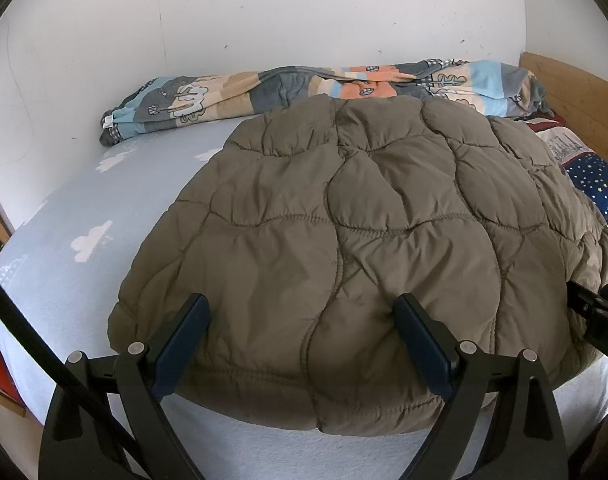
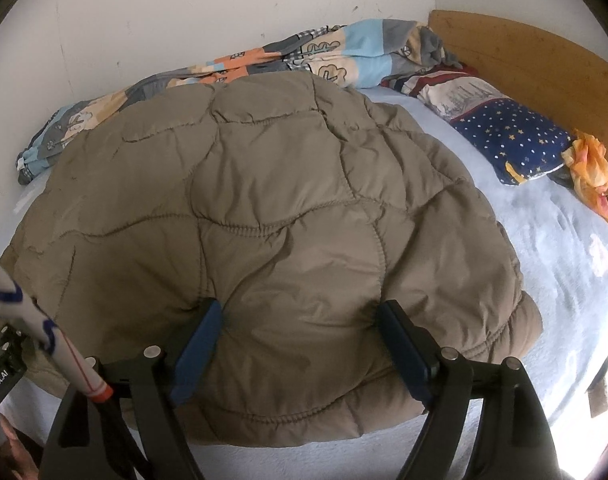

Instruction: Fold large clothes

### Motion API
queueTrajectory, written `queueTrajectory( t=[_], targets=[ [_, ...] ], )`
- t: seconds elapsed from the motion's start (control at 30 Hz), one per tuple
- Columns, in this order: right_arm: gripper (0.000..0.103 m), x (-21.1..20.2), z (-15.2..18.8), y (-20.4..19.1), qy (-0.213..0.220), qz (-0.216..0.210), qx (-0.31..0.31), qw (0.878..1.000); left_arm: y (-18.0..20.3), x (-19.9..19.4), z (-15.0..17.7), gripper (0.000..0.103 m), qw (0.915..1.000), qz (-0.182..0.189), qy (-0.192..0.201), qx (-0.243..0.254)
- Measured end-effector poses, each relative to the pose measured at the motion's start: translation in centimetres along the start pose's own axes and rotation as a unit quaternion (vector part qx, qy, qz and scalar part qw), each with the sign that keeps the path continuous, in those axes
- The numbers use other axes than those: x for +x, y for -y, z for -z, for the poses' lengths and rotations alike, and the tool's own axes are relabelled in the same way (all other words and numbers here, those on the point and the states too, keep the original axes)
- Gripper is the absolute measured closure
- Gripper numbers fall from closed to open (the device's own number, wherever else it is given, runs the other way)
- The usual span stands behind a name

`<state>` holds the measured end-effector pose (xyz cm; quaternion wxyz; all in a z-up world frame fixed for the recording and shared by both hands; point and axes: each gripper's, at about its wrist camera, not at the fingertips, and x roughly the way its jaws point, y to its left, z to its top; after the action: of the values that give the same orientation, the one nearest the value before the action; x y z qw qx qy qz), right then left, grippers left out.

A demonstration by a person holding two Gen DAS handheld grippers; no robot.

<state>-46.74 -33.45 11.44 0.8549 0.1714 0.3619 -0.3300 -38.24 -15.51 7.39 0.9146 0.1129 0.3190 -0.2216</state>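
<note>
With both the left gripper [image 1: 300, 344] and right gripper [image 2: 300, 350] spread wide over the puffy quilted jacket [image 1: 344, 240], its slippery padding might spring the fold open.

jacket [image 1: 344, 240] flat on bed [image 1: 64, 280]; rolled blanket [image 1: 264, 88] behind it by wall; pillow [image 2: 504, 140] right, before headboard [image 2: 524, 52].
</note>
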Motion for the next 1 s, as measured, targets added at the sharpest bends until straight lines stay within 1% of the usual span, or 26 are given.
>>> queueTrajectory(
  t=[0.27,0.47,0.63,0.8,1.0],
  targets=[
    [0.017,-1.9,0.0,-0.4,0.017,0.008,-0.020,1.000,0.0,-1.1,0.2,0.010,0.9999,-0.006,0.006,0.007],
    [0.017,-3.9,-0.1,0.2,0.037,0.010,-0.018,0.999,0.2,-1.7,0.3,0.010,0.9998,-0.012,0.010,0.012],
    [0.017,-3.6,0.1,1.3,0.021,0.011,-0.001,1.000,0.1,-1.8,0.4,0.010,0.9998,-0.013,0.010,0.012],
    [0.017,-2.5,0.3,1.4,0.005,0.009,0.000,1.000,0.0,-1.7,0.3,0.010,0.9998,-0.013,0.007,0.010],
    [0.016,-1.9,0.4,1.2,0.000,0.011,-0.002,1.000,-0.1,-1.5,0.3,0.010,0.9999,-0.012,0.004,0.009]
  ],
)
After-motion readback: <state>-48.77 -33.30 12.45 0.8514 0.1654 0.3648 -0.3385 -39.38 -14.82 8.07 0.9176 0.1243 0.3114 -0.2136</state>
